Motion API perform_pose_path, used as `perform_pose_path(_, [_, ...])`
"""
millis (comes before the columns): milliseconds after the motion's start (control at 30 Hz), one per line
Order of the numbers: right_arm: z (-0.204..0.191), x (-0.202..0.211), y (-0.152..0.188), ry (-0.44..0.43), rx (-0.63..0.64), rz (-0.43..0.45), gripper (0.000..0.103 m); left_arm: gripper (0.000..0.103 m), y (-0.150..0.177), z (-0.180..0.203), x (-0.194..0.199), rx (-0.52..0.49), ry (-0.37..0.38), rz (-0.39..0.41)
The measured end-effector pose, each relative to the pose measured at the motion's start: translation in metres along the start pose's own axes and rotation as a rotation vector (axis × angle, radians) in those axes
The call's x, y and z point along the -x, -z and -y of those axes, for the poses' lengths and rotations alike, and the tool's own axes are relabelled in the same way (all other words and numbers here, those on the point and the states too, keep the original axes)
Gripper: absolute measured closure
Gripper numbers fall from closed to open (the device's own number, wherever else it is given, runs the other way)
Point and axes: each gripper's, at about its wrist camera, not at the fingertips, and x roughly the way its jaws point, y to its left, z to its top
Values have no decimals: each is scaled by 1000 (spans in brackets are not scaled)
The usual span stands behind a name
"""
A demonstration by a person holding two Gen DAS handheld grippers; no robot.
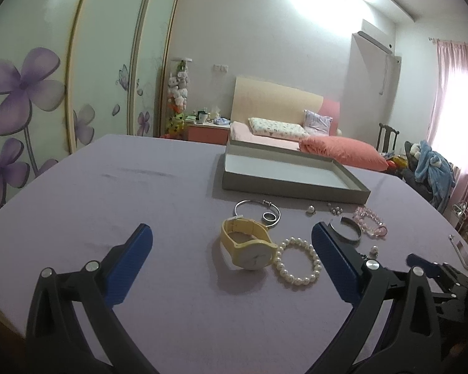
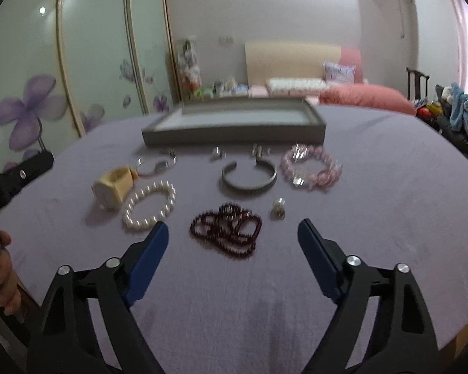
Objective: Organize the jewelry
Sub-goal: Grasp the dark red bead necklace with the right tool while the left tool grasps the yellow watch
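On the lilac cloth-covered table (image 2: 374,162) a shallow grey cardboard tray (image 2: 234,132) sits at the back, and in front of it lie one yellow wristwatch (image 1: 249,243), one white pearl bracelet (image 2: 151,205), one dark grey open cuff bangle (image 2: 249,184), one pink bead bracelet (image 2: 312,168), one thin silver wire bangle (image 1: 259,212) and one tangle of dark red beads (image 2: 226,230). A few small silvery pieces, perhaps rings or earrings, are too blurred to count. The left gripper (image 1: 232,235) stands released and wide with the watch and pearls ahead of its blue fingers (image 1: 131,268); the right gripper (image 2: 234,233) is likewise unclenched, the red beads between its tips and untouched.
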Motion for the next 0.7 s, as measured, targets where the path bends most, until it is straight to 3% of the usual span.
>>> perform_pose_path(167, [2,-23,0,13,-7,-152,33,4,-1,-1,-11,-12,-13,-21])
perform_pose_path(500, [-15,-49,-17,74,57,-235,33,4,-11,-9,-29,-1,-24,-53])
perform_pose_path(567, [-16,-51,-20,70,58,-241,39,4,-11,-9,-31,-3,-22,-60])
perform_pose_path(700, [-13,-49,-22,45,65,-232,75,4,-11,-6,-37,-14,-19,-78])
